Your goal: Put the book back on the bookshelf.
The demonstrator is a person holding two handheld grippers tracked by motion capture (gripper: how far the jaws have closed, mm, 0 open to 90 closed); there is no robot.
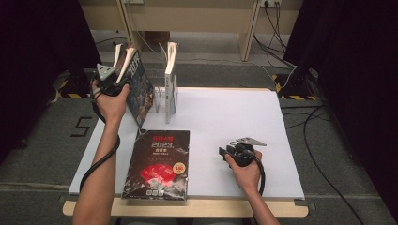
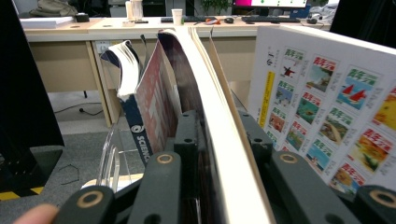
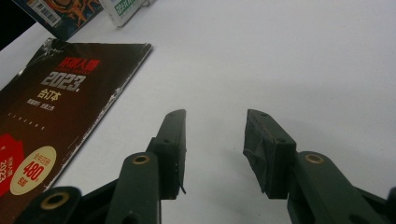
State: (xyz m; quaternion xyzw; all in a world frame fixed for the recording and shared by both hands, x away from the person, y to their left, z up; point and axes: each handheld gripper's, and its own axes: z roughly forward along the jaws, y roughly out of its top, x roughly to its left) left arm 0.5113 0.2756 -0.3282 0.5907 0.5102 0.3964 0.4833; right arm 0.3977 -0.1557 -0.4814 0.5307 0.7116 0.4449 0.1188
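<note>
L claw (image 1: pixel 123 70) is clamped on a dark magazine (image 1: pixel 141 89), tilted at the rack (image 1: pixel 164 101) just beside it, so filing looks half done. R claw (image 1: pixel 230 152) is open & empty; a second magazine (image 1: pixel 159 164) lies flat to its left, prob. next

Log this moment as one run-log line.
left hand-held gripper: shut on raised book by clear rack | right hand-held gripper: open, empty, over table | 2023 book: flat
</note>
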